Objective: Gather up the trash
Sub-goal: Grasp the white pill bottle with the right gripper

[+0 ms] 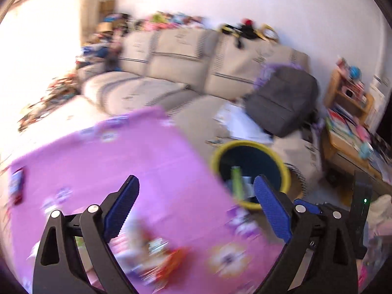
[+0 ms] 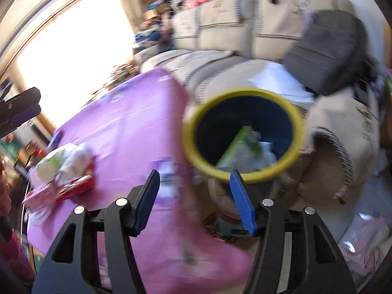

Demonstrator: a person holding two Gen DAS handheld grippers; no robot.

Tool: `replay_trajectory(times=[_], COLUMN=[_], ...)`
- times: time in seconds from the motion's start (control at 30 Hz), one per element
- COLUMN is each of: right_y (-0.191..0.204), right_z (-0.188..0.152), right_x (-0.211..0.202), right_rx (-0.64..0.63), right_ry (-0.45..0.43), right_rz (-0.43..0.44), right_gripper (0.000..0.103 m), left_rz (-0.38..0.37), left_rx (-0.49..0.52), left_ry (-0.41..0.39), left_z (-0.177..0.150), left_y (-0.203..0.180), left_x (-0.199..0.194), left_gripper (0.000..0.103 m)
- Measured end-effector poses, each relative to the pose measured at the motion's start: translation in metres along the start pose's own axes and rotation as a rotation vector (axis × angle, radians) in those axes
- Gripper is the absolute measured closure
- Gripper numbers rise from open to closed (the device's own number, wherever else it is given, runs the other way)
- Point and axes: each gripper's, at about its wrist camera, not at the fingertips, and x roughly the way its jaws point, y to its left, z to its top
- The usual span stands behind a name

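Left claw (image 1: 196,205) agape, empty | bin (image 1: 250,174) beside table (image 1: 110,161) edge

Beige sofa (image 1: 171,56), grey backpack (image 1: 284,98) on it; wooden shelf (image 1: 348,103).

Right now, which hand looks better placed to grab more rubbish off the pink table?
Probably the left gripper: open, empty, over the pink tablecloth near wrappers. The right gripper, also empty, faces the bin.

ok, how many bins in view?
1. The yellow-rimmed bin stands off the corner of the pink table, in front of the sofa, trash already inside. Others may be hidden in the clutter.
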Motion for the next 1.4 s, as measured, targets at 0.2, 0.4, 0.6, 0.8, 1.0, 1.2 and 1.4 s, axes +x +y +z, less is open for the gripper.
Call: replay_trajectory(times=[0.2,0.4,0.6,0.8,1.0,1.2,1.4], right_y=[0.088,0.148,0.198,0.229,0.232,0.227,0.215], right_z=[-0.007,-0.01,0.011,0.0,-0.005,-0.006,0.007], right_x=[0.025,0.038,0.061,0.098,0.12,0.121,0.1], right_rx=[-0.14,-0.209,-0.302,-0.355,-0.342,-0.318,-0.277], right_ry=[0.046,0.084,0.109,0.157,0.172,0.142,0.096], right_rz=[0.143,0.246,0.206,0.089,0.034,0.026,0.063], right_gripper=[0.046,0.046,0.046,0.046,0.046,0.049,0.052], left_rz=[0.189,0.233,0.259,0.254,0.236,0.229,0.229], left_rx=[-0.134,-0.221,-0.237,-0.266,-0.272,-0.275,-0.284], left_ry=[-0.027,-0.018,-0.055,-0.053,-0.04,-0.028,-0.025], left_z=[-0.046,-0.086,-0.107,-0.111,-0.114,-0.118,-0.119], left_y=[0.096,0.156,0.179,0.184,0.185,0.188,0.191], left_x=[-0.066,-0.094,-0.111,-0.113,-0.107,-0.102,-0.1], left_gripper=[0.008,0.008,0.008,0.008,0.008,0.008,0.008])
